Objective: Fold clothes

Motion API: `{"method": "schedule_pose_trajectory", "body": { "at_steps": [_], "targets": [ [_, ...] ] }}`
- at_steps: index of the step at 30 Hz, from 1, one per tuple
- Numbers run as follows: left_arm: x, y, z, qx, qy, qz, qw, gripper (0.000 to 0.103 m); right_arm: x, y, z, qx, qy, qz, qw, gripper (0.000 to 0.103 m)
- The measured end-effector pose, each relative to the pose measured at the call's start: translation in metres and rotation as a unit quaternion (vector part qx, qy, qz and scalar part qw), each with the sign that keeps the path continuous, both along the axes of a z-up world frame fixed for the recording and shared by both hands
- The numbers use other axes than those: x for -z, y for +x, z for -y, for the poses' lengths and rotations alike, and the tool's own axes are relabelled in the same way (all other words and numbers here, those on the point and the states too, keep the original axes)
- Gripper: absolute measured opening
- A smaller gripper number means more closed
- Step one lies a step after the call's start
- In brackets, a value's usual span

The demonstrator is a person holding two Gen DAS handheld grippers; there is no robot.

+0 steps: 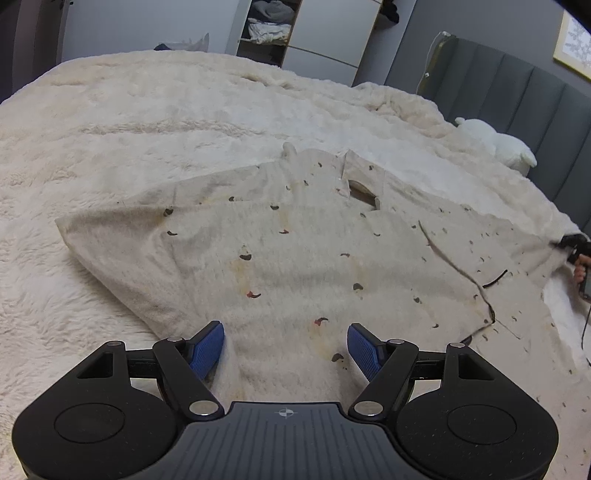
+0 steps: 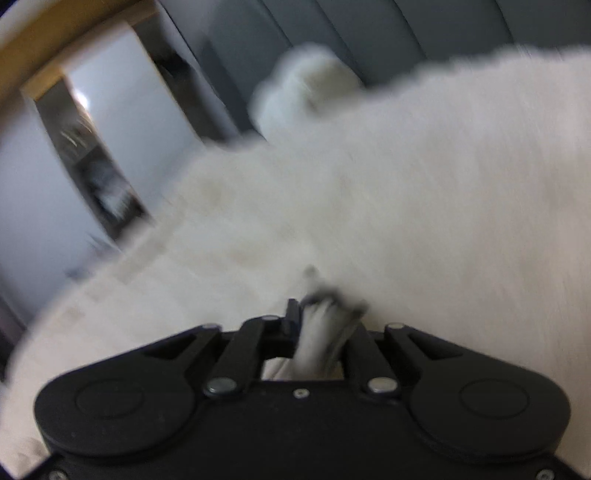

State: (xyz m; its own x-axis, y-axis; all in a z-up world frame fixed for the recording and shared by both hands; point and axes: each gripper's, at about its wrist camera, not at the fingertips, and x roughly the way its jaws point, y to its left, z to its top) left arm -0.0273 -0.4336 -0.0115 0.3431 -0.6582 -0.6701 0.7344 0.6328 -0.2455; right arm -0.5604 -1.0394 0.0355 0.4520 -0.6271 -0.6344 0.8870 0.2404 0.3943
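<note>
A cream shirt [image 1: 295, 251] with small dark marks lies spread on a fluffy white bed cover [image 1: 129, 122], collar away from me. My left gripper [image 1: 286, 349] is open, its blue pads [image 1: 207, 349] just above the shirt's near edge, holding nothing. My right gripper [image 1: 570, 245] shows at the far right of the left wrist view, pinching the shirt's right end. In the blurred right wrist view the right gripper [image 2: 325, 314] is shut on a bunch of the cream fabric [image 2: 317, 339].
A grey padded headboard [image 1: 517, 92] stands at the right with a white plush toy [image 1: 498, 142] in front of it. An open wardrobe [image 1: 269, 26] with clothes stands beyond the bed. A framed picture [image 1: 576, 44] hangs at the upper right.
</note>
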Motion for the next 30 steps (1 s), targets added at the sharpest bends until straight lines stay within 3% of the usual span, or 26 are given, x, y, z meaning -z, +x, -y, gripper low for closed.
{"method": "schedule_pose_trajectory", "body": {
  "at_steps": [3, 6, 9, 12, 15, 17, 21, 24, 30],
  "targets": [
    [-0.002, 0.0, -0.004, -0.003, -0.003, -0.002, 1.0, 0.068, 0.009, -0.008, -0.011, 0.007, 0.003, -0.019, 1.0, 0.018],
    [-0.006, -0.002, -0.008, -0.006, -0.007, 0.0, 1.0, 0.068, -0.001, -0.021, -0.02, 0.012, 0.009, -0.005, 1.0, 0.036],
    [-0.015, -0.003, -0.018, -0.023, -0.03, -0.001, 0.9993, 0.069, -0.019, -0.054, -0.031, 0.037, 0.007, 0.03, 0.999, 0.046],
    [-0.016, -0.004, -0.023, -0.039, -0.038, -0.008, 0.9985, 0.072, -0.033, -0.093, -0.054, 0.032, 0.031, 0.082, 0.996, 0.047],
    [-0.019, -0.009, -0.027, -0.042, -0.034, -0.009, 0.9985, 0.073, -0.036, -0.107, -0.078, 0.019, 0.063, 0.115, 0.991, 0.047],
    [-0.021, -0.014, -0.03, -0.038, -0.032, -0.008, 0.9988, 0.074, -0.042, -0.111, -0.111, -0.03, 0.086, 0.143, 0.986, 0.047],
    [-0.025, -0.017, -0.039, -0.034, -0.037, -0.008, 0.9987, 0.076, -0.049, -0.105, -0.175, -0.126, 0.109, 0.148, 0.975, 0.048],
    [-0.028, -0.02, -0.043, -0.039, -0.046, -0.009, 0.9982, 0.076, -0.033, -0.091, -0.226, -0.184, 0.14, 0.162, 0.959, 0.048],
    [-0.024, -0.024, -0.037, -0.044, -0.047, -0.013, 0.9979, 0.076, 0.011, -0.072, -0.26, -0.193, 0.194, 0.184, 0.944, 0.044]
  ]
}}
